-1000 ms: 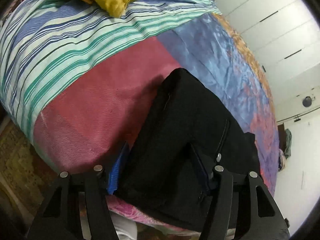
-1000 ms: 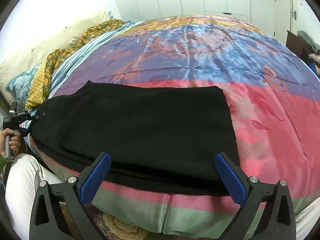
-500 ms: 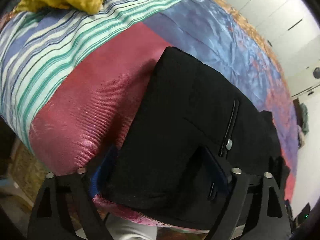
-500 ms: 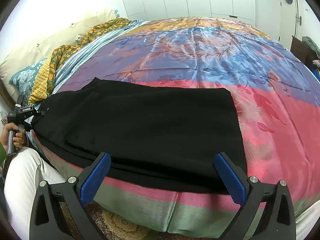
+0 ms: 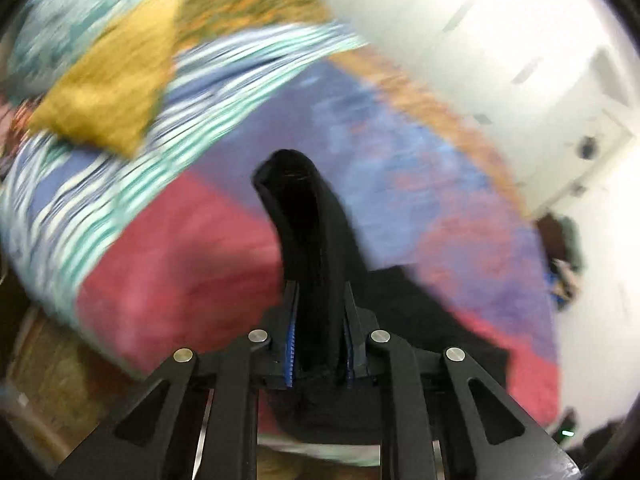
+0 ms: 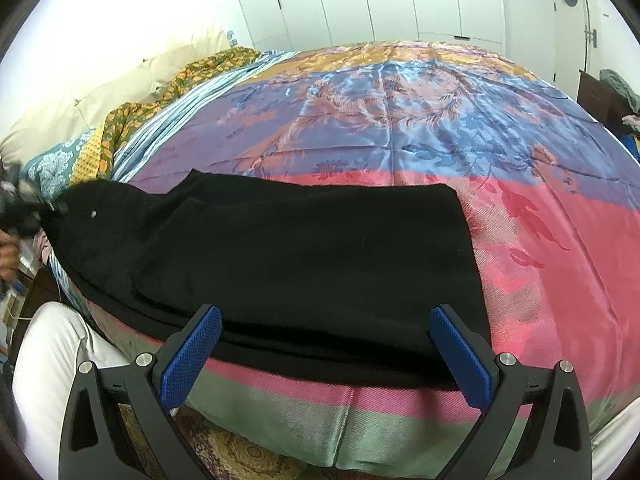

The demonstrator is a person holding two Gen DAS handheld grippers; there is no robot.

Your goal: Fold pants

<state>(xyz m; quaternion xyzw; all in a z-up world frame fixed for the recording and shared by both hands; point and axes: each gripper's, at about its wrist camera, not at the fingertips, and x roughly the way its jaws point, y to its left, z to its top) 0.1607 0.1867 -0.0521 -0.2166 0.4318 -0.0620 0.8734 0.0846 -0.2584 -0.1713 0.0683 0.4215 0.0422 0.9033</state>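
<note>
Left gripper: I see my left gripper (image 5: 320, 320) pointing steeply down toward the bed; its jaws have just been closing and now pinch a thick fold of the black pants (image 5: 316, 264) between the blue pads.

Right gripper: my right gripper (image 6: 326, 354) hangs over the near edge of the bed, tilted down, jaws spread wide with nothing between them. Both blue pads overlap the near hem of the pants in the picture; I cannot tell whether they touch it.

Pants: in the right wrist view the pants (image 6: 304, 256) lie flat across the bedspread (image 6: 440, 120), a wide black rectangle running from 9 o'clock to 3 o'clock through the middle. The end at 9 o'clock is bunched and lifted, with a small pale button on it.

Pants in left view: the pinched fold rises from the jaws toward 12 o'clock like a rounded hump; more black cloth trails off toward 4 o'clock.

Person: a hand (image 6: 8, 248) at 9 o'clock, cut by the frame edge, and white trousers (image 6: 52, 360) at 8 o'clock.

Hard to make out: the left wrist view is heavily blurred; the yellow cloth (image 5: 116, 80) at 10 o'clock and the striped sheet (image 5: 120, 176) under it show only as smears.
</note>
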